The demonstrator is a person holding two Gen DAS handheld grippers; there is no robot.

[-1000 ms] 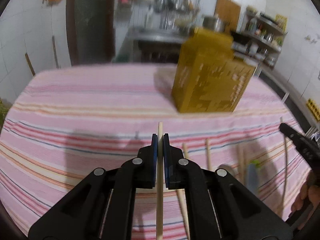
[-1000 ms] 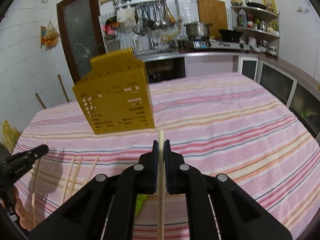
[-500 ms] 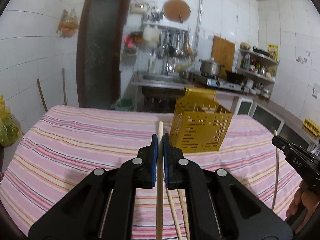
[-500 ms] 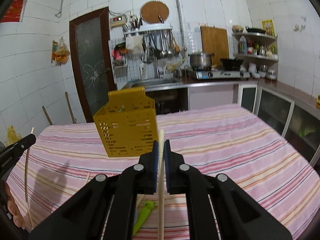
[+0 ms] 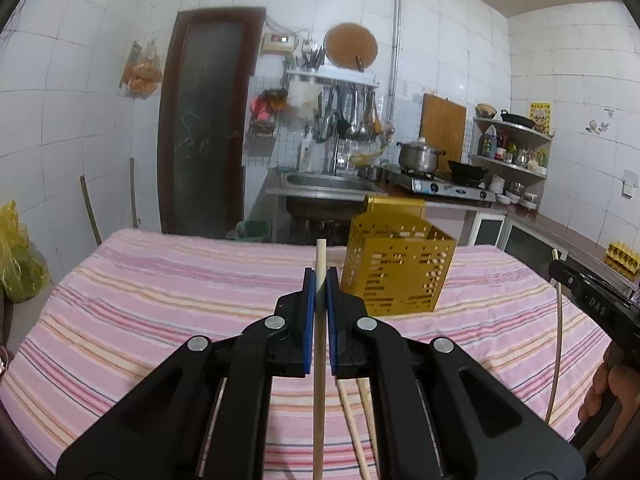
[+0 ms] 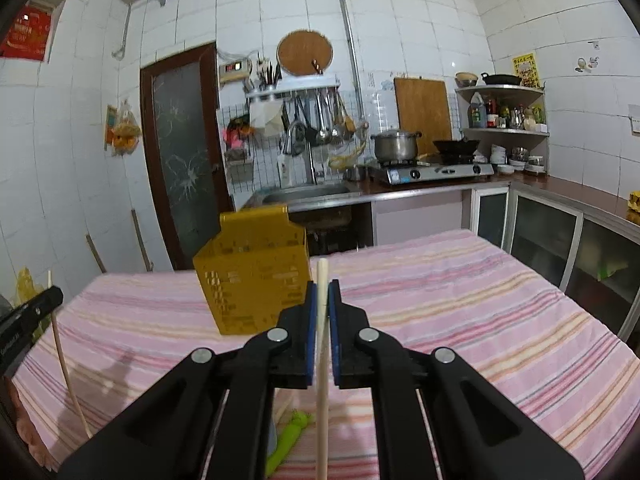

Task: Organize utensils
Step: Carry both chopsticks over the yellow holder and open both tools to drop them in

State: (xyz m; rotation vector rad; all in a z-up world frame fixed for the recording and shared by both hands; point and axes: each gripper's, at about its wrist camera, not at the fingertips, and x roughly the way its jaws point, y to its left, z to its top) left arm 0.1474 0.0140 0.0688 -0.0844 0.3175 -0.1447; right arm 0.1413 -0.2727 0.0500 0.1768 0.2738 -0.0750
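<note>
- Wooden chopstick sits pinched between the blue pads of the left gripper; its tip stands just above the fingertips, its shaft runs back toward the camera.
- Right gripper is likewise pressed together on a second wooden chopstick, pale, with its tip just past the pads.
- Both grippers are raised above the table, which carries a pink striped cloth.
- Yellow perforated utensil holder stands upright on the table, ahead of the left gripper and to its right; in the right wrist view the same holder stands ahead and to the left.
- From the left wrist view, the right gripper appears at the right edge with its chopstick hanging down below it, and part of a hand on the handle.
- From the right wrist view, the left gripper shows at the left edge, its chopstick hanging below.
- Two loose chopsticks lie on the cloth below the left gripper, close beside each other.
- Green utensil handle lies on the cloth beneath the right gripper; what kind of utensil cannot be told.
- Behind the table: a dark door, a sink, a steel pot on a gas stove, and hanging ladles.
</note>
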